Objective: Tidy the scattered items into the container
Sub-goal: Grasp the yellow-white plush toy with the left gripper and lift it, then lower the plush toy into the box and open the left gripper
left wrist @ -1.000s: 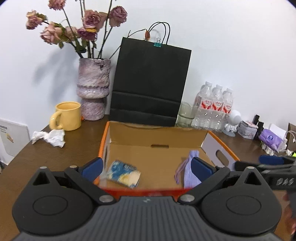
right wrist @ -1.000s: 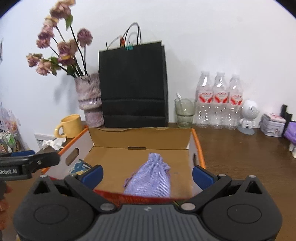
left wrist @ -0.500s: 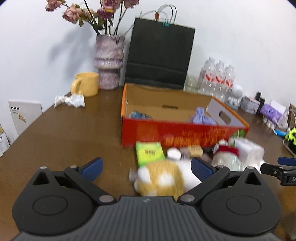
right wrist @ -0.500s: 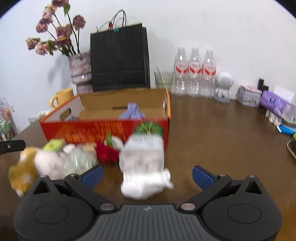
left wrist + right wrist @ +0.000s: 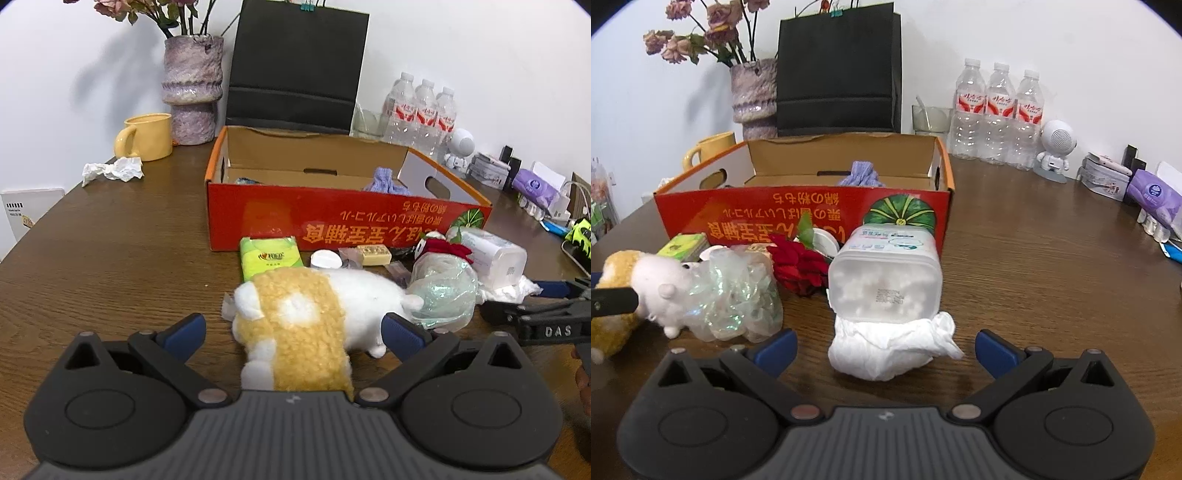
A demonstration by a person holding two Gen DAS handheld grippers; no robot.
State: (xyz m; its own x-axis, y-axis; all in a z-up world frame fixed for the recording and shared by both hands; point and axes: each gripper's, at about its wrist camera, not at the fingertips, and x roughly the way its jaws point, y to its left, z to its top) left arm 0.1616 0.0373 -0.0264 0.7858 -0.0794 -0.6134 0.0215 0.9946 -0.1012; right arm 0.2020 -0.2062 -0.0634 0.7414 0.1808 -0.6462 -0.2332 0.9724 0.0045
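Observation:
An open orange cardboard box holds a lilac pouch and a blue packet. In front of it lie a yellow-and-white plush toy, a green tissue pack, a clear crinkly wrap, a red fabric flower, a cotton-swab tub and a white crumpled tissue. My left gripper is open, its jaws either side of the plush toy. My right gripper is open around the white tissue.
A yellow mug, a vase of dried roses, a black paper bag and three water bottles stand behind the box. A crumpled paper lies far left. Small toiletries crowd the right edge.
Both grippers have pulled back from over the box and dropped low to the table. The plush toy now sits between the left jaws, the white tissue between the right.

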